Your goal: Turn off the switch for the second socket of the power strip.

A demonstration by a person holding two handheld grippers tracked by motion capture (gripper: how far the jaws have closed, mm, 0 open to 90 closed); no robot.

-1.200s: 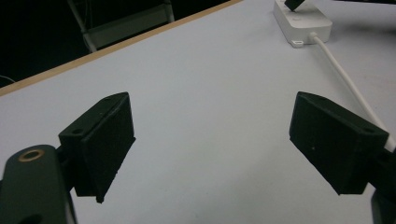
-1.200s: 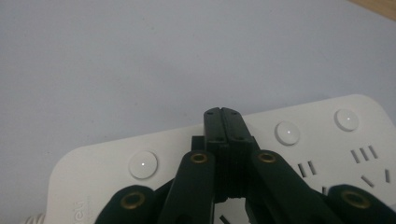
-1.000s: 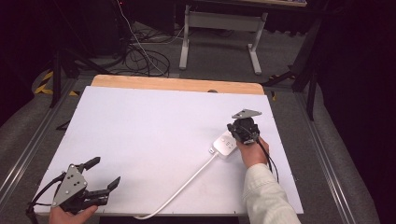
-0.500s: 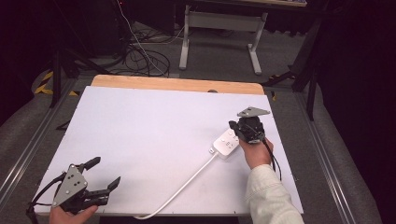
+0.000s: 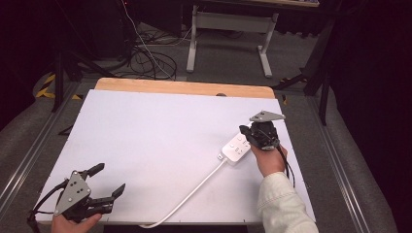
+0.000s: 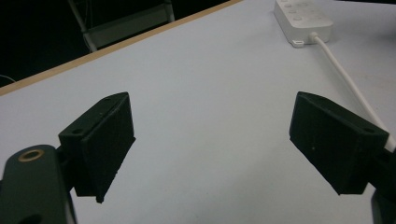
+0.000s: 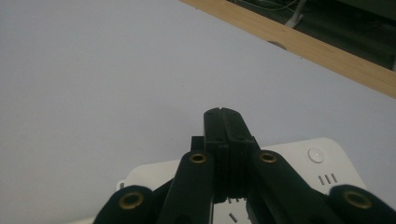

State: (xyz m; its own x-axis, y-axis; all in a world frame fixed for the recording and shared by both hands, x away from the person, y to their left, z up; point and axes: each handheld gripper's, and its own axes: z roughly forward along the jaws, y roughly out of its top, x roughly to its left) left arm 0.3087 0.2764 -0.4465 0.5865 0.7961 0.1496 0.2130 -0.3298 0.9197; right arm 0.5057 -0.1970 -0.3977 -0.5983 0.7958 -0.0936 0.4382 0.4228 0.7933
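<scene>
High view: smooth white rectangular power strip (image 5: 237, 148).

Grey carpet floor (image 5: 311, 63), dark surroundings, white metal table frame (image 5: 228, 22), tangled cables (image 5: 145, 58)

A: What is cut off on the white plastic power strip (image 7: 299, 163)?
B: In the right gripper view the black two-jaw right gripper (image 7: 226, 128) covers its middle, and the bottom edge cuts its near end.
A: And its white round cable (image 5: 194, 191)?
B: It runs off the white table's (image 5: 145, 131) near edge in the high view, so its end stays hidden.
</scene>
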